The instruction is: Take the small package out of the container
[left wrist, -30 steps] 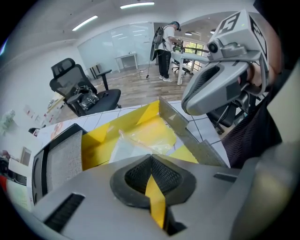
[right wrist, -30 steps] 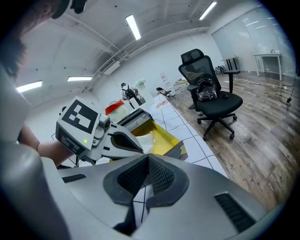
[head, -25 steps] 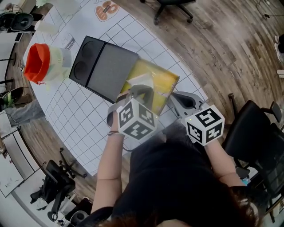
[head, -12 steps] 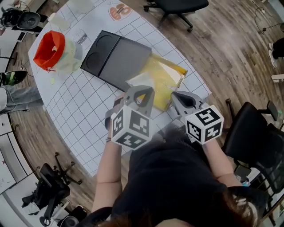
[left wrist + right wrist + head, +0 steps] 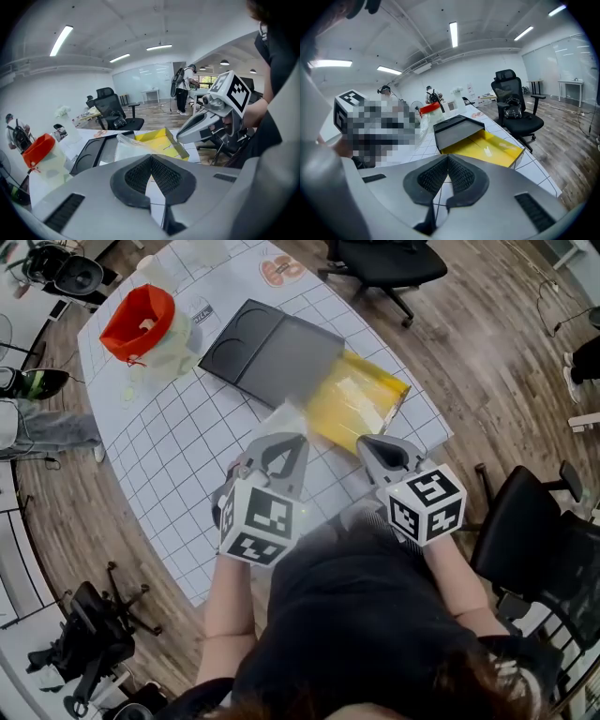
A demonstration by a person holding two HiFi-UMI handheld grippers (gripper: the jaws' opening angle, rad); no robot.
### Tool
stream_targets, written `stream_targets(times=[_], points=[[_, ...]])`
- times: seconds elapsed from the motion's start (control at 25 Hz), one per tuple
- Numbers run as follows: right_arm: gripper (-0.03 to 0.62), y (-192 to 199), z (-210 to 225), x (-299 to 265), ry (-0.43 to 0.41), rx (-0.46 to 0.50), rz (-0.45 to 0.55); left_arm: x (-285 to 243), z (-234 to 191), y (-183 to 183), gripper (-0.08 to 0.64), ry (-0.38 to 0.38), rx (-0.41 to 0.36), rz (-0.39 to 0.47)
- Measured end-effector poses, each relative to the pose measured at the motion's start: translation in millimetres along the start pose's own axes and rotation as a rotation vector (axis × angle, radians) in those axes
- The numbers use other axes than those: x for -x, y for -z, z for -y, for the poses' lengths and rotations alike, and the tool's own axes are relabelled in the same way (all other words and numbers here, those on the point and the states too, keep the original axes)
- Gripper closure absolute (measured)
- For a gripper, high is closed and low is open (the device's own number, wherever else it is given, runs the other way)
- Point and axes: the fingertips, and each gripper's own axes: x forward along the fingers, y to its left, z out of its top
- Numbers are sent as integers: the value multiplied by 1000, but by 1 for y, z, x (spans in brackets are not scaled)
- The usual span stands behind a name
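Observation:
An open yellow container (image 5: 364,399) lies on the gridded white table (image 5: 178,456), beside a black lid (image 5: 272,348). My left gripper (image 5: 284,435) is shut on the edge of a small clear package (image 5: 287,414), held above the table just left of the container. In the left gripper view the package (image 5: 129,147) hangs past the closed jaws (image 5: 151,157), in front of the container (image 5: 164,140). My right gripper (image 5: 377,448) is shut and empty near the container's near corner; its view shows the container (image 5: 487,149) and the lid (image 5: 457,129) ahead.
A red object in a clear bag (image 5: 142,320) stands at the table's far left. An office chair (image 5: 375,259) is beyond the table, another black chair (image 5: 534,521) at my right. The table edge curves close to the container.
The left gripper has lifted the package out of the yellow container and drawn it back to the left, over the table. The right gripper has stayed near the container's corner.

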Motion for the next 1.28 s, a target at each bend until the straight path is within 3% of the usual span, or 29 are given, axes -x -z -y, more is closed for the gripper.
stream_targets(times=[0.36, 0.72, 1.28], points=[[577, 1, -39, -6, -19, 44, 0, 42, -10, 42, 534, -76, 109, 4], [577, 5, -56, -5, -8, 61, 3, 60, -14, 89, 534, -123, 174, -54], [577, 3, -51, 0, 34, 67, 10, 54, -8, 102, 534, -97, 194, -95]])
